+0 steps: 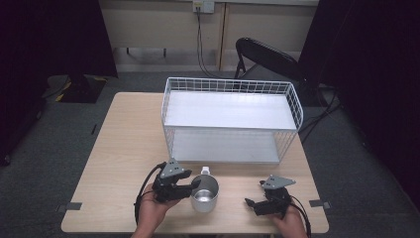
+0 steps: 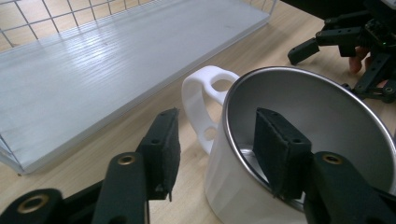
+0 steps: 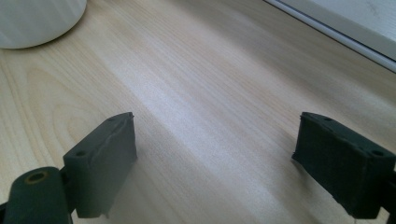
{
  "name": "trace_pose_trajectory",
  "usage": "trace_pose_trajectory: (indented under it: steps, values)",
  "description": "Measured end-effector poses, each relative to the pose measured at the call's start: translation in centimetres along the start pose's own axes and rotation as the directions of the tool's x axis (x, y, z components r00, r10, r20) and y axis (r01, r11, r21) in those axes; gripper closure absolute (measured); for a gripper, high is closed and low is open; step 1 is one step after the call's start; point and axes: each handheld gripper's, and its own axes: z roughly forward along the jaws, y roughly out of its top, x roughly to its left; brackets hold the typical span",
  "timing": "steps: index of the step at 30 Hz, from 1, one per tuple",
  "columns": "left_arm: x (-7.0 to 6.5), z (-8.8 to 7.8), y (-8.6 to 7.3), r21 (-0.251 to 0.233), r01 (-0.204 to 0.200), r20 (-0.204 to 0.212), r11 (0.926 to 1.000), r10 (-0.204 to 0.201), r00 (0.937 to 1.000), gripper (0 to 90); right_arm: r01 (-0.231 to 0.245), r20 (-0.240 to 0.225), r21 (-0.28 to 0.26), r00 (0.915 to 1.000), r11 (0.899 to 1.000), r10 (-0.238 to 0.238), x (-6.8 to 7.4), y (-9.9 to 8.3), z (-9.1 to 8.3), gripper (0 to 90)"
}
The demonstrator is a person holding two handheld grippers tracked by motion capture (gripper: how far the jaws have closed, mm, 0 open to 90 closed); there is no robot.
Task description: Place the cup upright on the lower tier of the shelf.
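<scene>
We straddle the white steel-lined mug's (image 2: 280, 154) wall with our left gripper (image 2: 219, 154), jaws not yet clenched, for a rim grip; our right gripper (image 3: 215, 158) rests spread, empty.

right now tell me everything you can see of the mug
The mug stands upright and empty on the table's near edge, in front of the wire rack. White outside, shiny steel inside, with a white handle with cut-outs turned toward the rack. The left hand-held gripper straddles its wall, one pad inside, one outside, not yet pressing.
</scene>
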Motion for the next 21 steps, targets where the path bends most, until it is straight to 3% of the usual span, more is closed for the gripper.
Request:
trace_pose_trajectory:
  steps: [8,14,17,21]
  values:
    - [-0.4,0.8,-0.2,0.020,-0.004,-0.011,0.9998,0.005,0.9999,57.4,-0.002,0.001,0.000,1.0000,1.000,0.002,0.0,0.0,0.0,11.6]
    - [-0.8,1.0,-0.2,0.005,-0.016,-0.024,0.9999,0.016,0.9996,67.8,-0.002,0.001,0.000,1.0000,1.000,0.002,0.0,0.0,0.0,11.6]
    - [-1.0,1.2,-0.2,0.000,0.001,-0.023,1.0000,-0.001,0.9997,69.7,-0.002,0.002,0.001,1.0000,1.000,0.002,0.0,0.0,0.0,11.7]
    - [-1.4,1.4,-0.2,-0.003,-0.017,-0.053,0.9998,0.017,0.9985,75.9,-0.004,0.005,0.001,1.0000,1.000,0.004,0.1,0.0,0.0,11.6]
